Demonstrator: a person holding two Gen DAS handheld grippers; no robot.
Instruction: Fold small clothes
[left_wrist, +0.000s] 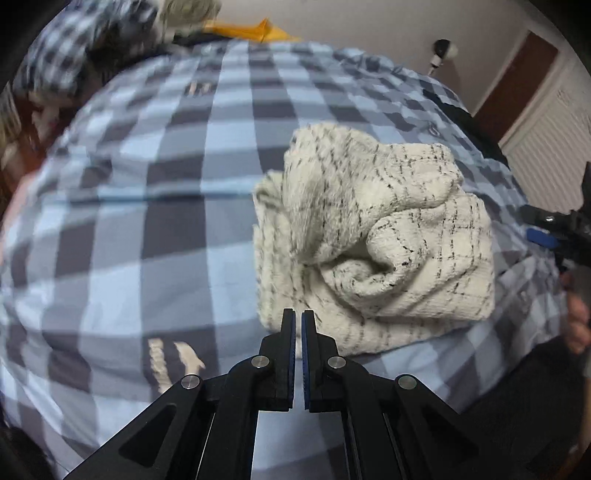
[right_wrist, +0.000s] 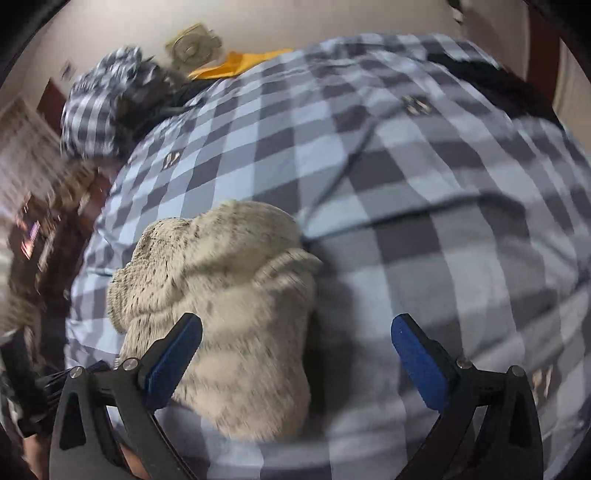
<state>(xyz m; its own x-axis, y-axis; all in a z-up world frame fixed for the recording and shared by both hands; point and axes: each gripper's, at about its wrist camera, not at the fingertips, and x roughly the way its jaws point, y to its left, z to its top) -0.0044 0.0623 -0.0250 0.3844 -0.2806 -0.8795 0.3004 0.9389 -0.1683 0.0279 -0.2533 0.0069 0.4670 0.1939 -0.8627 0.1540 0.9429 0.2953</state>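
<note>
A cream knit garment (left_wrist: 373, 236) with black flecks lies bundled in loose folds on the blue and grey checked bedspread (left_wrist: 147, 206). My left gripper (left_wrist: 298, 314) is shut with nothing showing between its pads, its tips at the garment's near edge. In the right wrist view the same garment (right_wrist: 221, 295) is blurred and sits toward the left finger (right_wrist: 181, 347). My right gripper (right_wrist: 295, 328) is open wide above the garment's right side and holds nothing. The right gripper (left_wrist: 546, 229) also shows at the right edge of the left wrist view, just beyond the garment.
A checked cloth heap (left_wrist: 74, 48) and an orange item (left_wrist: 251, 31) lie at the far end of the bed. A white door (left_wrist: 546, 122) stands at the right. A hand (left_wrist: 576, 325) shows at the right edge. Open bedspread (right_wrist: 461, 221) stretches right of the garment.
</note>
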